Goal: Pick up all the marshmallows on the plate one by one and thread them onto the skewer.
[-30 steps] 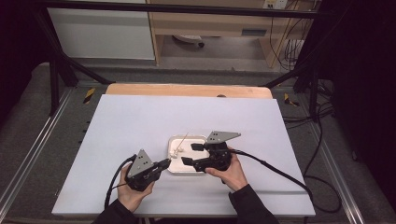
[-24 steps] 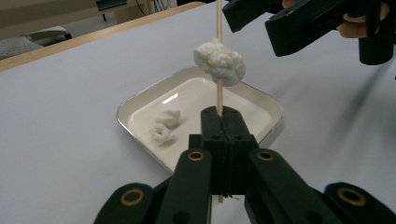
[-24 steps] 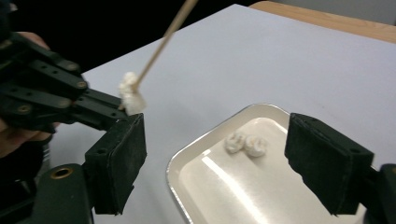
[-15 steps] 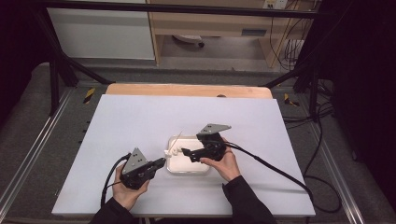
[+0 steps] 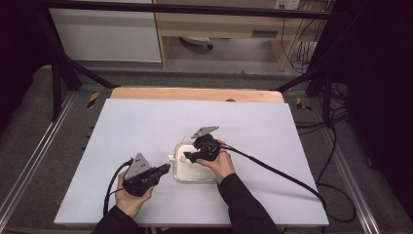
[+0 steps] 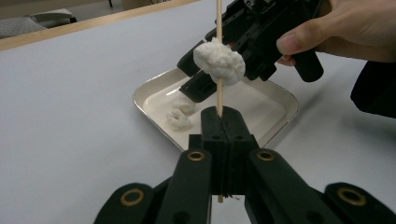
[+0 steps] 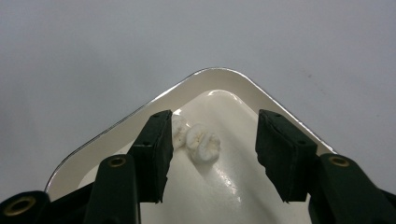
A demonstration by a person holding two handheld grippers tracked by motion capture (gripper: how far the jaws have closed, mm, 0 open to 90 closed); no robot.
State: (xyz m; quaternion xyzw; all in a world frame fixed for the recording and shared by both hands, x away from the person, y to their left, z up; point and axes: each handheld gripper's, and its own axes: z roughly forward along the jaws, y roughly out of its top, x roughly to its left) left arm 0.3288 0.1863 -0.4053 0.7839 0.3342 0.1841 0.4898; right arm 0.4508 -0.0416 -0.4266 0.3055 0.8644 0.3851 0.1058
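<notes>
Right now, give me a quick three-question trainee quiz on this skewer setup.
1. True or false: the left gripper is shut on the wooden skewer.
2. How many white lumps lie in the white tray ahead of the right gripper? A) none B) two C) five
3. Fill in: one white lump is threaded on the ____.

Key: 1 true; 2 B; 3 skewer. The right gripper's fingers stand open over the tray lumps.

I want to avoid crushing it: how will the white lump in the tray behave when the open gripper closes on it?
The white lump looks soft and puffy, so it will likely squash. Its wrinkled surface suggests it is light. The right gripper should probably close gently.
</notes>
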